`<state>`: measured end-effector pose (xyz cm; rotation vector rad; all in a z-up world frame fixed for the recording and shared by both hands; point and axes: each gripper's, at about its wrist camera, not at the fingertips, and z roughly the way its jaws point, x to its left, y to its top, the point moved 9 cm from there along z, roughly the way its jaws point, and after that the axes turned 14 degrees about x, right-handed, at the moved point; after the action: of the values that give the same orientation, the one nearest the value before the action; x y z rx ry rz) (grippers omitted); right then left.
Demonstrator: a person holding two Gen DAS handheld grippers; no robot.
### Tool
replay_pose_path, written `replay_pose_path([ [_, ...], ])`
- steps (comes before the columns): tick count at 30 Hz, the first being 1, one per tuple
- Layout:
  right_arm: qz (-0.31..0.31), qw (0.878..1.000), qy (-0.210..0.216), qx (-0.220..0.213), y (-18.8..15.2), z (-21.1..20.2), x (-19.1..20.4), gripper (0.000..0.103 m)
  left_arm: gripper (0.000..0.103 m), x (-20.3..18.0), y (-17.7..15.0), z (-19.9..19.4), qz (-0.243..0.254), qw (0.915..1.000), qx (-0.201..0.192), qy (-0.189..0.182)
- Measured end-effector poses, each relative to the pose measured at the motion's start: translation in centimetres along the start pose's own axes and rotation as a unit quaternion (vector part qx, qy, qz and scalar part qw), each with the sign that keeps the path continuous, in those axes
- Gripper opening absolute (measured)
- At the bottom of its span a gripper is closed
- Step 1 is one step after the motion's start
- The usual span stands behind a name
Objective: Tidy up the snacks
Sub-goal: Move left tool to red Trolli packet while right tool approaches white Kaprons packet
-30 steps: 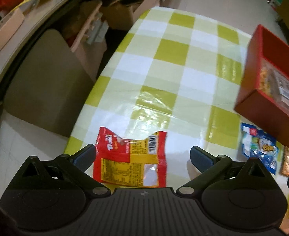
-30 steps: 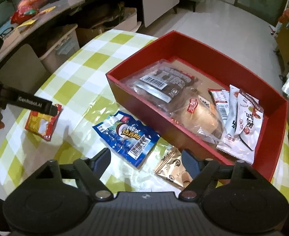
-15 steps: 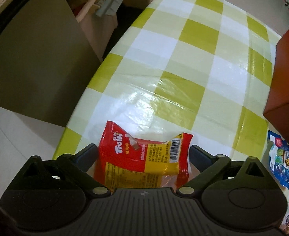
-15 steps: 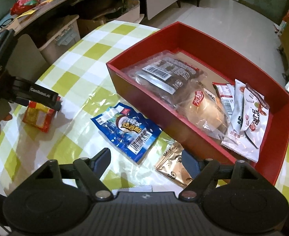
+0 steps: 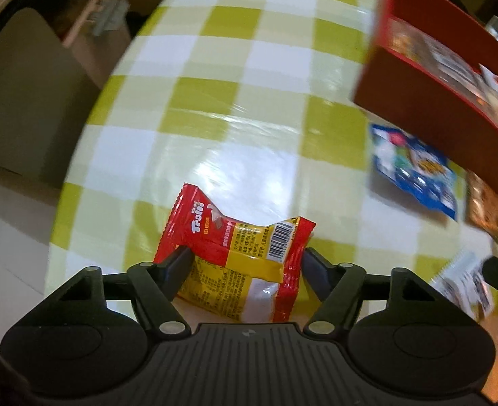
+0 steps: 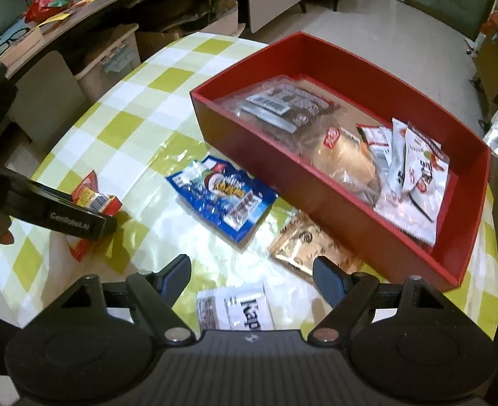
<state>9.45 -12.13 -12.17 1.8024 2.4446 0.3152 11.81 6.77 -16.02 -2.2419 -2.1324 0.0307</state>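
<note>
Crumpled red-yellow Trolli packet [image 5: 245, 260], barcode up

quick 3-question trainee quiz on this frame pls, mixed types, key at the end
1. True or false: the red and yellow Trolli packet lies inside the red box.
2. Multiple choice: which loose packet lies closest under the right gripper? A) blue snack bag B) gold sachet C) white packet
3. Fill in: the left gripper has its jaws on either side of the ____ packet.

Key
1. False: it is on the checked tablecloth, well away from the box.
2. C
3. Trolli. The jaws have just been closing, and the packet sits between them.
</note>
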Motion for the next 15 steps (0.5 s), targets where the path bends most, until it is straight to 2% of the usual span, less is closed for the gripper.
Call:
replay_pose_path([
  [2, 0.001, 1.0, -0.003, 0.005, -0.6, 0.2, -0.1, 0.088, 0.073, -0.5, -0.4, -0.4, 0.009, 0.9999, -0.003, -0.007],
  [4, 0.003, 1.0, -0.004, 0.012, -1.2, 0.6, -0.4, 0.088, 0.064, -1.2, -1.1, -0.8, 0.019, 0.9996, -0.005, -0.018],
  [7, 0.004, 1.0, -0.01, 0.029, -2.0, 1.6, -0.7, 0.088, 0.056, -2.7, -1.8, -0.8, 0.032, 0.9991, -0.002, -0.029],
  [8, 0.005, 0.999, -0.009, 0.035, -2.3, 1.9, -0.8, 0.088, 0.058, -2.9, -1.9, -0.8, 0.035, 0.9989, -0.001, -0.03],
  [10, 0.003, 0.999, -0.009, 0.042, -2.5, 2.4, -0.9, 0.088, 0.082, -3.1, -1.9, -1.0, 0.041, 0.9988, -0.004, -0.027],
  [13, 0.002, 0.999, -0.008, 0.045, -2.4, 2.6, -1.0, 0.088, 0.095, -2.6, -1.2, -2.0, 0.036, 0.9989, -0.029, -0.009],
  [15, -0.001, 0.999, -0.008, 0.046, -2.2, 2.8, -1.0, 0.088, 0.101, -2.0, -1.3, -2.5, 0.02, 0.9988, -0.025, -0.037],
])
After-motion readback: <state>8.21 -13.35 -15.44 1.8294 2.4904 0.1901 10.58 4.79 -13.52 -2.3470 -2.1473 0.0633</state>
